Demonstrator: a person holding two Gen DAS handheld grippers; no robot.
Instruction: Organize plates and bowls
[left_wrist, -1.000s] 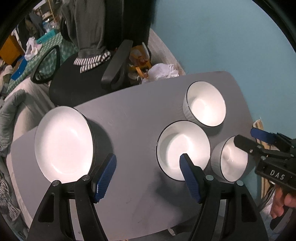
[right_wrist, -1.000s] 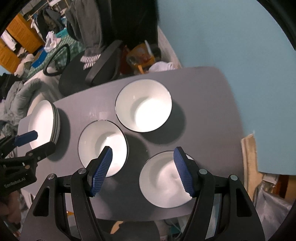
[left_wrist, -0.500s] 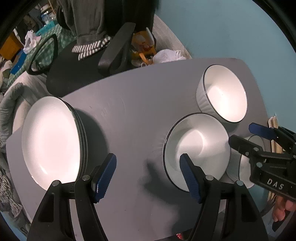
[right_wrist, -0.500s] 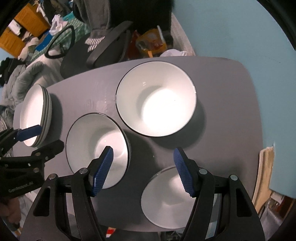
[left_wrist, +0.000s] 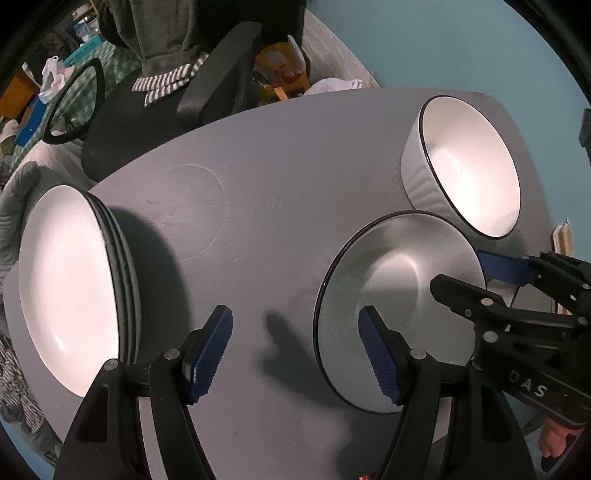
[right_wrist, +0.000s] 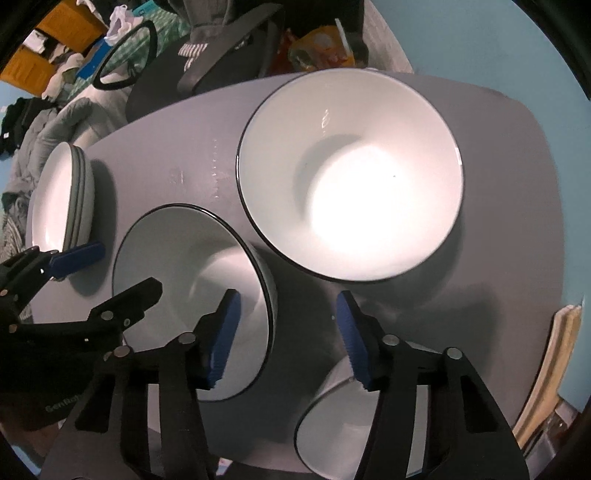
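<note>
A stack of white plates (left_wrist: 70, 280) (right_wrist: 61, 195) sits at the left end of the grey table (left_wrist: 266, 177). A shallow dark-rimmed bowl (left_wrist: 399, 306) (right_wrist: 192, 295) sits in the middle. A deep white bowl (left_wrist: 469, 170) (right_wrist: 351, 177) stands at the far right. A third bowl (right_wrist: 340, 432) sits at the near right edge. My left gripper (left_wrist: 295, 350) is open and empty between the plates and the shallow bowl. My right gripper (right_wrist: 284, 339) is open and empty between the shallow bowl and the near bowl, just short of the deep bowl.
A black office chair (left_wrist: 177, 110) with clothes draped on it stands past the table's far edge. A blue wall (left_wrist: 443, 44) lies to the right. Clutter and bags (left_wrist: 284, 70) lie on the floor beyond the table.
Both grippers have come down and forward toward the table, so the bowls and plates look larger. The right gripper now hangs over the gap before the deep bowl. Both stay open.
</note>
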